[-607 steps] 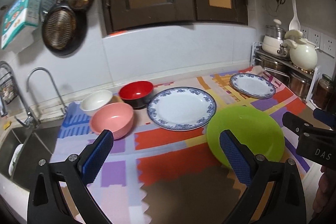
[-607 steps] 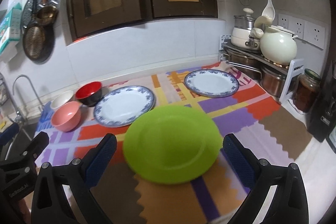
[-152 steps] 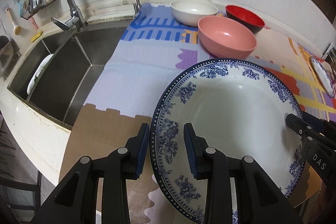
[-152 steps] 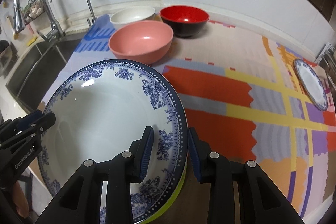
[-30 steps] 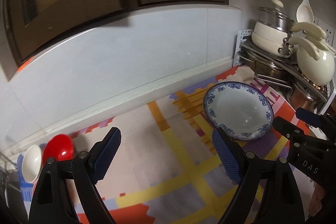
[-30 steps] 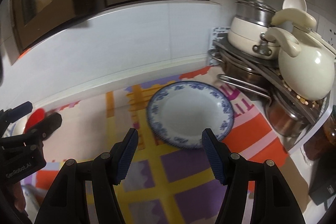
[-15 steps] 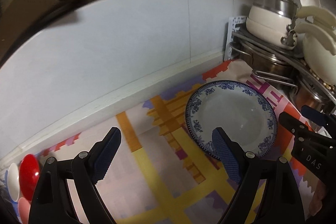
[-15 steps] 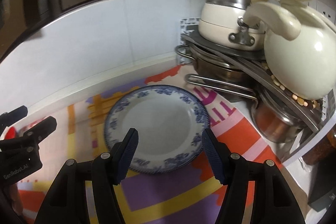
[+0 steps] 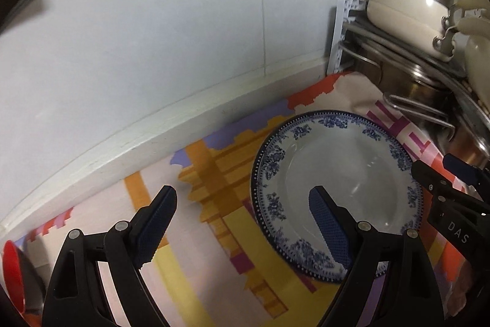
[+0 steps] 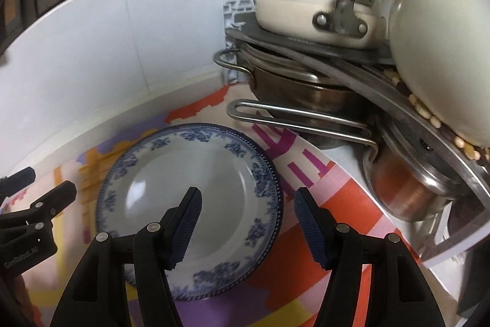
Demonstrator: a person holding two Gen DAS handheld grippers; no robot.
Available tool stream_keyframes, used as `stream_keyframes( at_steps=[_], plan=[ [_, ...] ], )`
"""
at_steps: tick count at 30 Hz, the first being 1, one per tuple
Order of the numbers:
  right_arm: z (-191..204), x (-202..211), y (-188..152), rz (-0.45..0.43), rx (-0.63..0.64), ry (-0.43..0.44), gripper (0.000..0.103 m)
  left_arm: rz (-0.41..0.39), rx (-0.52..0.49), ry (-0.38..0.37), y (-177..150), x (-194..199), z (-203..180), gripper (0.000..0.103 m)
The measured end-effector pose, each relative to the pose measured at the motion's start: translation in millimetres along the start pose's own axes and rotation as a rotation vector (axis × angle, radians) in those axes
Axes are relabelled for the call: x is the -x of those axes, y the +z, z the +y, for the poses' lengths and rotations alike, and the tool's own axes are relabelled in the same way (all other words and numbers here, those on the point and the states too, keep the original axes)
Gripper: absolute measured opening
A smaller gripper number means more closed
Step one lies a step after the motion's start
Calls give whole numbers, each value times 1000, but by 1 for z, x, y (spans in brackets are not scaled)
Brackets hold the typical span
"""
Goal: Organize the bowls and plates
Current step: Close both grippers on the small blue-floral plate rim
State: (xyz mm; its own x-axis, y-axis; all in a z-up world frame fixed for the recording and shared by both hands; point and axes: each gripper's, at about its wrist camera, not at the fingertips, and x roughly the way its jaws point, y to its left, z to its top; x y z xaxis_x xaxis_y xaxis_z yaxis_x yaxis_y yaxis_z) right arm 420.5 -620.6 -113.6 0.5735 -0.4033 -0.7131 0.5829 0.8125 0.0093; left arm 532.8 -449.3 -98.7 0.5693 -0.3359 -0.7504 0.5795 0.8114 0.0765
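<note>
I have brought both grippers down over the small blue-and-white plate (image 9: 337,189) at the right end of the counter, and it now fills far more of each view than it did a second ago, when it sat well off near the pot rack. That puts me at the approach for the next pickup: this plate is the last one lying apart from the stack, so it wants lifting from both sides and carrying back.

The left gripper (image 9: 242,210) has its fingers spread wide with nothing between them; the plate's left rim lies between the two tips, the right tip over the plate's well. The right gripper (image 10: 246,204) is also open and empty, at a narrower spread, straddling the plate's right rim (neither pad looks to be touching yet).

The plate rests flat on the patterned mat (image 9: 214,173), just in front of the wall and close beside the steel pots (image 10: 291,88) on the rack (image 10: 306,118). Against five seconds back, both grippers were clamped on the big floral plate near the sink; now they hold nothing. The red bowl (image 9: 12,271) only peeks in at the left edge.
</note>
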Motion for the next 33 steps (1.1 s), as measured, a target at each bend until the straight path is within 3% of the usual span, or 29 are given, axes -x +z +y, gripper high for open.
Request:
stream_keyframes(
  at_steps=[12, 18, 27, 33],
  plan=[
    [-15, -39, -7, 37, -41, -27, 64, 29, -10, -2, 1, -40, -11, 88],
    [-17, -51, -11, 66, -54, -19, 64, 50, 9, -17, 0, -51, -14, 83],
    [-18, -62, -12, 79, -67, -4, 63, 80, 22, -37, -3, -58, -23, 68],
    [-17, -67, -10, 84, -66, -1, 52, 92, 33, -51, -3, -59, -26, 56]
  ],
)
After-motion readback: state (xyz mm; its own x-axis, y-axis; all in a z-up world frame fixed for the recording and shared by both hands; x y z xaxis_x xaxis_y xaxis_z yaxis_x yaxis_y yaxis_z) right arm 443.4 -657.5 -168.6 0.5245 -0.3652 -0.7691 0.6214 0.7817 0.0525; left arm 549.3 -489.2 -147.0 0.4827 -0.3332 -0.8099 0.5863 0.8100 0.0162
